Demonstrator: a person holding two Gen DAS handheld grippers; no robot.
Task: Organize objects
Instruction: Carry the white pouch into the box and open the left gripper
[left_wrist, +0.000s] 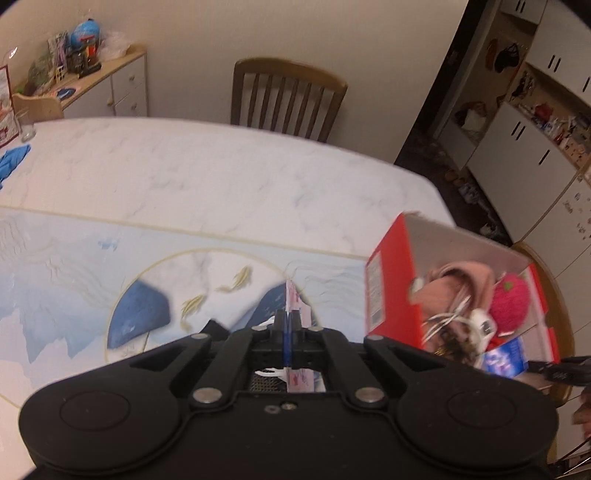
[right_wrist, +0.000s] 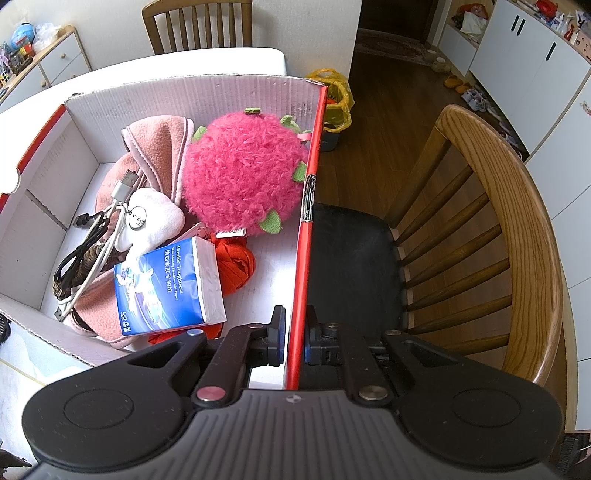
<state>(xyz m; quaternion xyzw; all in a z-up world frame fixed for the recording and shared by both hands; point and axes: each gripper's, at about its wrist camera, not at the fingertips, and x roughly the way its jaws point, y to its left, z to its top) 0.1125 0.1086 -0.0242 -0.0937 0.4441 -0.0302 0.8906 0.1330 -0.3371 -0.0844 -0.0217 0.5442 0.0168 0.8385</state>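
The right gripper (right_wrist: 294, 332) has its fingers (right_wrist: 277, 334) clamped on the red side wall of a cardboard box (right_wrist: 301, 258), 1 finger inside and 1 outside. Inside the box lie a fuzzy pink plush fruit (right_wrist: 243, 173), a blue tissue pack (right_wrist: 168, 288), pink fabric (right_wrist: 155, 147), a white pouch (right_wrist: 155, 218) and tangled cables (right_wrist: 85, 258). Right of the box stands a wooden chair (right_wrist: 509, 229) with a black seat.

I see a white marbled counter (left_wrist: 207, 173) under a pale mat (left_wrist: 74, 258) printed with blue hills and gold fish. At its right edge stands a red cardboard box (left_wrist: 391, 280); far left lie a blue cloth (left_wrist: 13, 158) and, I think, a glass (left_wrist: 26, 127).
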